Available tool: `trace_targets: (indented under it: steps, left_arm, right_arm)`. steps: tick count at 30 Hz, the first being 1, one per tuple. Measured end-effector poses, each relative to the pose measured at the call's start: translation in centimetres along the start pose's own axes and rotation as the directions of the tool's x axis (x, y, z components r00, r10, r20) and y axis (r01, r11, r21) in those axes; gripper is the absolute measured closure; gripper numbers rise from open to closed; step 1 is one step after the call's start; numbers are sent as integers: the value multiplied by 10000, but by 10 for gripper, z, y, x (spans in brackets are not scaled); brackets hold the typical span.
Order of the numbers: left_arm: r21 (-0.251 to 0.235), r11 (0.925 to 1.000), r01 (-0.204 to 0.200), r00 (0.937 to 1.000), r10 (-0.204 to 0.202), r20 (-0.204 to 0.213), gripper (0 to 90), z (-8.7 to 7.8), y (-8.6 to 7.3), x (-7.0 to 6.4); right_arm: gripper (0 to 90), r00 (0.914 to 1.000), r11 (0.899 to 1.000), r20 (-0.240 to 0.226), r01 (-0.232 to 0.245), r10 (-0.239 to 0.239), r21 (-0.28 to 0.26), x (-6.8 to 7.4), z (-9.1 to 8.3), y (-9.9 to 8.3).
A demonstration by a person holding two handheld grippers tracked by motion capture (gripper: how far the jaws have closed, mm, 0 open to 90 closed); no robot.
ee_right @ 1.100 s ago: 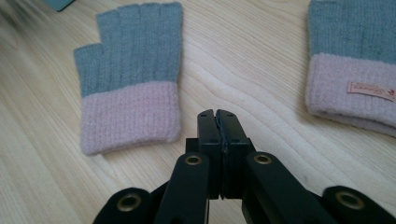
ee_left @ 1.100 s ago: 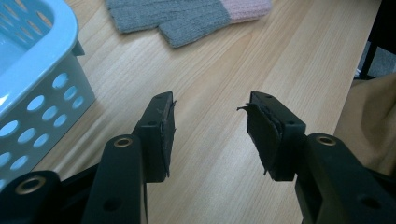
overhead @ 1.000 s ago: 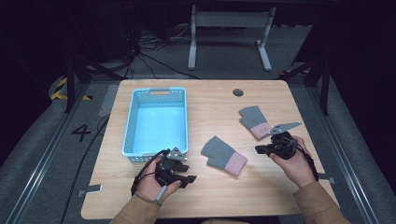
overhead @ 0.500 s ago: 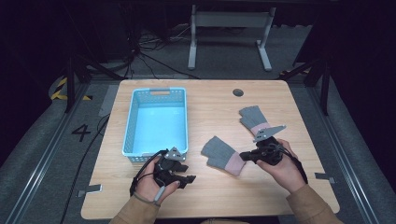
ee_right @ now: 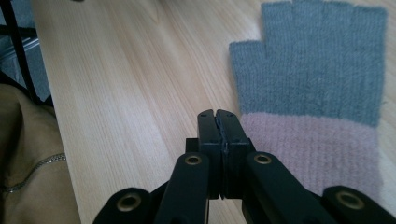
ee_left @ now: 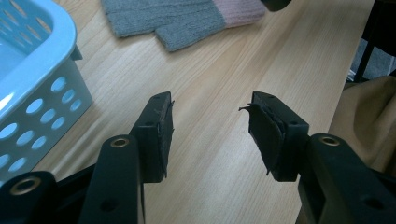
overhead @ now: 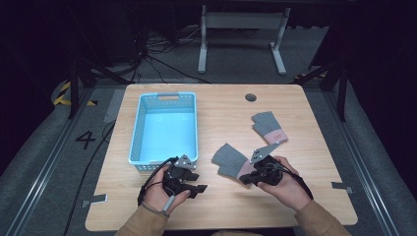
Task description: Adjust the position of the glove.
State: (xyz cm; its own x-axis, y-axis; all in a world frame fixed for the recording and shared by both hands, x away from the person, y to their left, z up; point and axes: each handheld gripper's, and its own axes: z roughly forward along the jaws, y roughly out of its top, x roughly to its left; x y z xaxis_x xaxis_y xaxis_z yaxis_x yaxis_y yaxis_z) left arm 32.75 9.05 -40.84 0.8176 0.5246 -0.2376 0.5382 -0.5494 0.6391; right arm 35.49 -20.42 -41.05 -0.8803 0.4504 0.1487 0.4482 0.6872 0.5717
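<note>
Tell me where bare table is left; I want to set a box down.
Bare wood lies behind the two gloves, right of the basket, and along the right edge. It is crowded at the front, round the left gripper and right gripper.

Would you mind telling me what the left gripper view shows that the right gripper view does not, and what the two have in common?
Left gripper view alone: the blue basket at its left edge, and the left gripper with its jaws wide apart over bare wood.

Right gripper view alone: the right gripper with its jaws pressed together, at the edge of the glove's pink cuff; whether they pinch it, I cannot tell.

Both: the nearer grey glove, the wooden table, and tan clothing at one edge.
</note>
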Motion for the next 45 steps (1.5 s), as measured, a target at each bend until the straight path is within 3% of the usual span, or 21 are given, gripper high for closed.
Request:
trace_targets:
  steps: [14,37,45]
  left_arm:
    - [16,10000,-18,10000,18,-4,498,1,0,1]
    - [38,10000,-19,10000,19,19,486,2,1,0]
    - [77,10000,-59,10000,59,-8,482,2,1,0]
  right_arm:
    - [900,10000,9965,-34,15,-12,831,0,20,-7]
    - [900,9955,9953,721,-661,610,710,-24,9,-17]
    - [900,9899,9944,1101,-952,898,451,-36,3,-21]
